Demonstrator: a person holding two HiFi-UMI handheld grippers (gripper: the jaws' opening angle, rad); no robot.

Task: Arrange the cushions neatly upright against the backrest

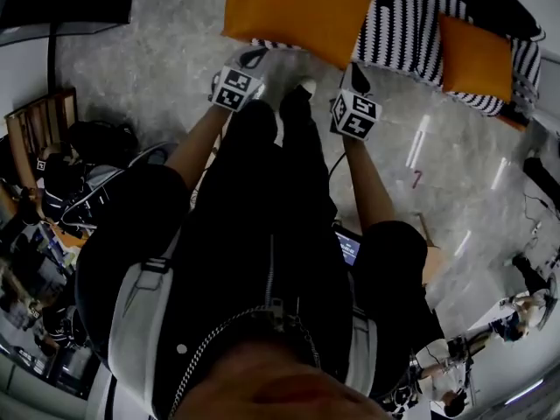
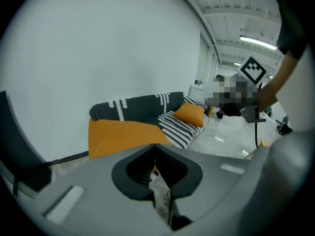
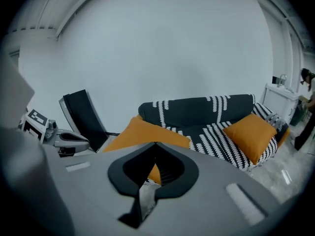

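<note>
In the head view a large orange cushion (image 1: 297,11) hangs in front of me over the near end of the black-and-white striped sofa (image 1: 411,24). My left gripper (image 1: 254,57) is shut on its lower left edge. My right gripper (image 1: 359,79) is shut on its lower right edge. Orange fabric shows between the closed jaws of the left gripper (image 2: 154,170) and of the right gripper (image 3: 155,173). The held cushion (image 3: 142,134) hides part of the seat. A second orange cushion (image 3: 251,134) leans at the sofa's far end, below the dark backrest (image 3: 197,109).
Grey marbled floor (image 1: 166,51) lies in front of the sofa. A black panel (image 3: 86,117) leans on the wall to the sofa's left. A wooden rack (image 1: 39,125) and dark equipment stand to my left. Past the sofa's far end are a white cabinet (image 3: 280,97) and people.
</note>
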